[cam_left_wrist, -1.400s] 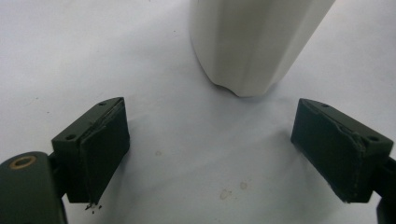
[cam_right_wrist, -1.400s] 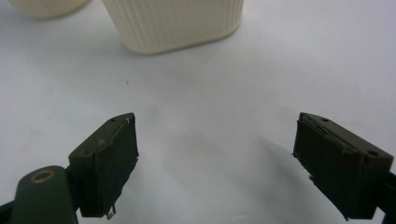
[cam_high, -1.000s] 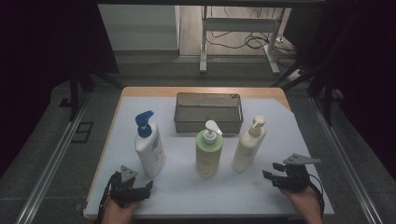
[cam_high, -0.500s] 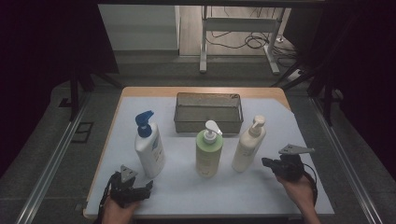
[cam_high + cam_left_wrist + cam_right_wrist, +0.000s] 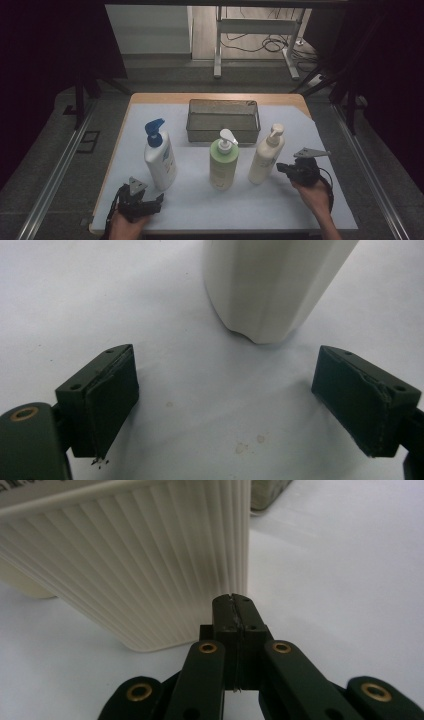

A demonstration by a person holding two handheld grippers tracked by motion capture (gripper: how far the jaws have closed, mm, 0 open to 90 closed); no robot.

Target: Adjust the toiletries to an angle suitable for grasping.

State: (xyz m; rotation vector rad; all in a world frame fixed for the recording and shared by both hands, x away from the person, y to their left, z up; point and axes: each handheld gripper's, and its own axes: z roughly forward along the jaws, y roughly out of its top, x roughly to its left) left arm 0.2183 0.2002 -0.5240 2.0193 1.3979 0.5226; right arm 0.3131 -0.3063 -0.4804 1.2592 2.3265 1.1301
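A white-covered table [image 5: 200,210] is seen from above, with a wire basket [image 5: 223,120] placed at its far middle. Three pump bottles are stood upright in a row before it: a white bottle with a blue pump [image 5: 159,156], a green bottle [image 5: 223,161] and a cream bottle [image 5: 265,155]. The right gripper [image 5: 281,168] is held at the cream bottle's ribbed side [image 5: 140,565], its jaws pressed together on nothing. The left gripper [image 5: 159,199] is rested near the blue-pump bottle's base [image 5: 270,285], its jaws spread wide.

Black grippers [image 5: 287,169] — brass-ringed screws (grey three-cornered plates), trailing cables.
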